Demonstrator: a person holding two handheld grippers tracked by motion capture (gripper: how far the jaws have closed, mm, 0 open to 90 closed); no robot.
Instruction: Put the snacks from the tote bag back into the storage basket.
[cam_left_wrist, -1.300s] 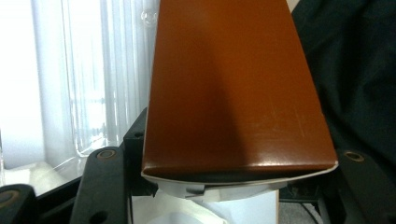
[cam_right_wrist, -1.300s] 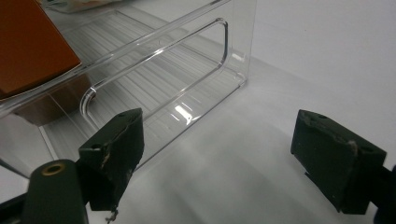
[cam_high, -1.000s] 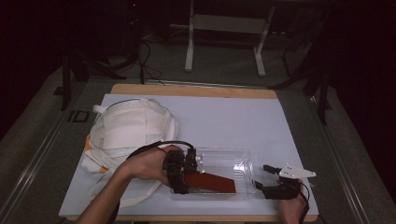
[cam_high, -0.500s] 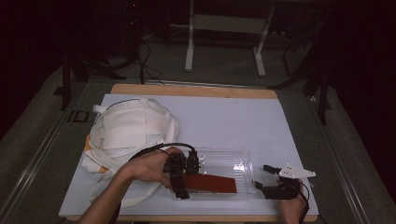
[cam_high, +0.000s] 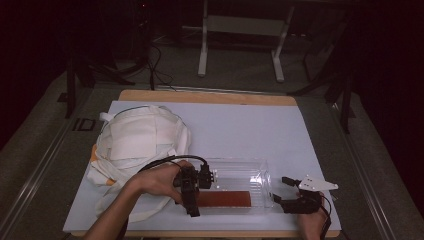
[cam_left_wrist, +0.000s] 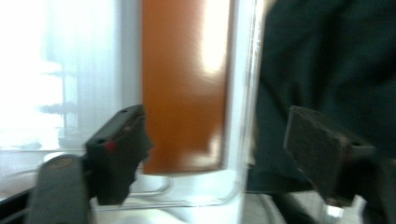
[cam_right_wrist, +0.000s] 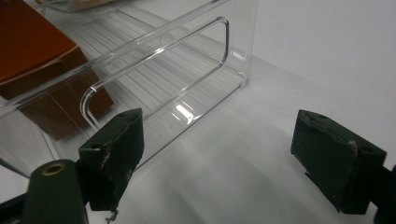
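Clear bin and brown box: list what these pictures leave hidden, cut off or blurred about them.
- Brown box: left gripper view is blurred and glare washes one side; any print is unreadable, and the top edge cuts it off.
- Clear bin: in the high view the left gripper and hand cover its left end.
- Cloth bag: its contents are hidden by its own fabric.
- Right gripper view: the frame's left edge crops the box.

Left gripper (cam_high: 192, 200) fingers just opened — right gripper (cam_high: 286, 192) agape.
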